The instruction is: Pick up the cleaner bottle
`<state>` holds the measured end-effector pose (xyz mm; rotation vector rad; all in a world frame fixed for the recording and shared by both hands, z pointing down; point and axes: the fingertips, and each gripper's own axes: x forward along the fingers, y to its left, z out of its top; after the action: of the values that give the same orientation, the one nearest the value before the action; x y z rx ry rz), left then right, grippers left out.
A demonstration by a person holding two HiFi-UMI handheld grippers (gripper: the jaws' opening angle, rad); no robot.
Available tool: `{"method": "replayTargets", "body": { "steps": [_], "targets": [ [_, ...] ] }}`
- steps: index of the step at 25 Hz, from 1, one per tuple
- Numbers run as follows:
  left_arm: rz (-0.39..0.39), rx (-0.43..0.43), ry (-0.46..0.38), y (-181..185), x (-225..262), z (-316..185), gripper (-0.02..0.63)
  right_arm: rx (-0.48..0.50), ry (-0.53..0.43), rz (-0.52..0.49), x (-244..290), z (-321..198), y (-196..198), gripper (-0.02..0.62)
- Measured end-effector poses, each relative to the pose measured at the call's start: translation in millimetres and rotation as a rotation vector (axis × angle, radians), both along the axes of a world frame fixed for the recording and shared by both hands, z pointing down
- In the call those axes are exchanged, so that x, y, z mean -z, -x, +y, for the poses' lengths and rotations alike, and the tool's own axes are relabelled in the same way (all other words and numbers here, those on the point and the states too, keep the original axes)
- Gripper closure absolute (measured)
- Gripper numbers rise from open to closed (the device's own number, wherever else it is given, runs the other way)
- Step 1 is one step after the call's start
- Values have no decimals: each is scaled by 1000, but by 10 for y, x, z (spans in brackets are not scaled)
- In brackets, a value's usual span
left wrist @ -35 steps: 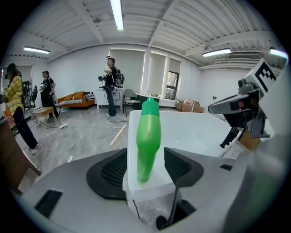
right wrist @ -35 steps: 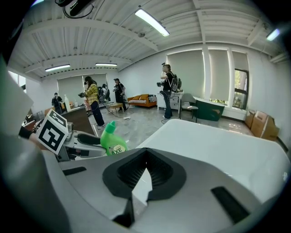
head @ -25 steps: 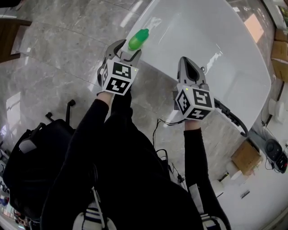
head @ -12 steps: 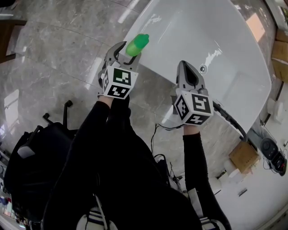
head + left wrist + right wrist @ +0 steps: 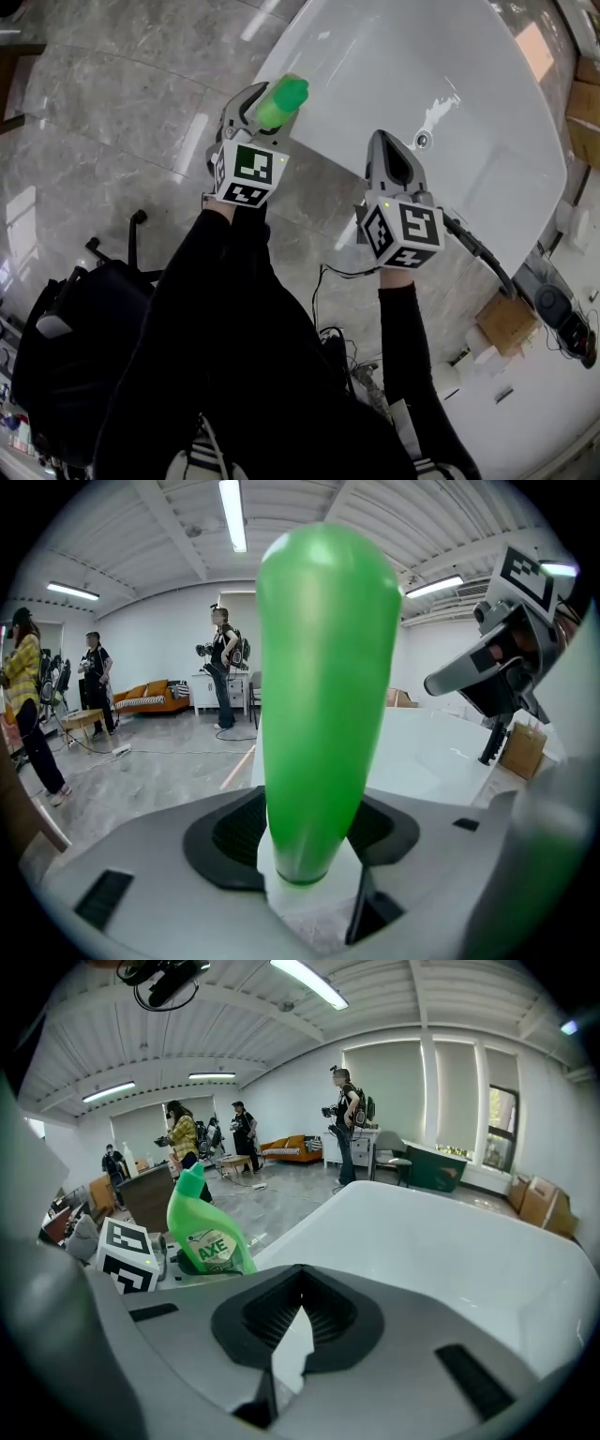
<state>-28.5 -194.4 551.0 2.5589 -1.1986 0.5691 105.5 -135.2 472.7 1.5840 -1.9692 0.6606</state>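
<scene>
left tongs point(image 5: 255, 101) clamp cleaner bottle point(image 5: 283, 97) aloft | right tongs point(image 5: 390, 150) closed, alongside

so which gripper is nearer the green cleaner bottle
Left. The left gripper is shut on the cleaner bottle. The right gripper sits apart to the bottle's right, jaws together on nothing.

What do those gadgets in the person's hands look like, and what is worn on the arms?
Each hand carries a grey, beak-shaped device: the left tool and the right tool. Inside the jaws are black ribbed pads. At the back of each sits a white cube covered in black square markers. The person wears long black sleeves.
</scene>
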Motion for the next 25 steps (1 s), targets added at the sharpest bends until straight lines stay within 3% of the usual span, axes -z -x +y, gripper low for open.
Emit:
{"method": "replayTargets", "body": {
  "steps": [13,25],
  "targets": [
    [24,-23,-90,-99,34,-81,351,-5,22,-1,-168,-38,26,594],
    [25,-46,-138,-158,65,-126,399,-17,26,-10,-214,-39,0,594]
  ]
}}
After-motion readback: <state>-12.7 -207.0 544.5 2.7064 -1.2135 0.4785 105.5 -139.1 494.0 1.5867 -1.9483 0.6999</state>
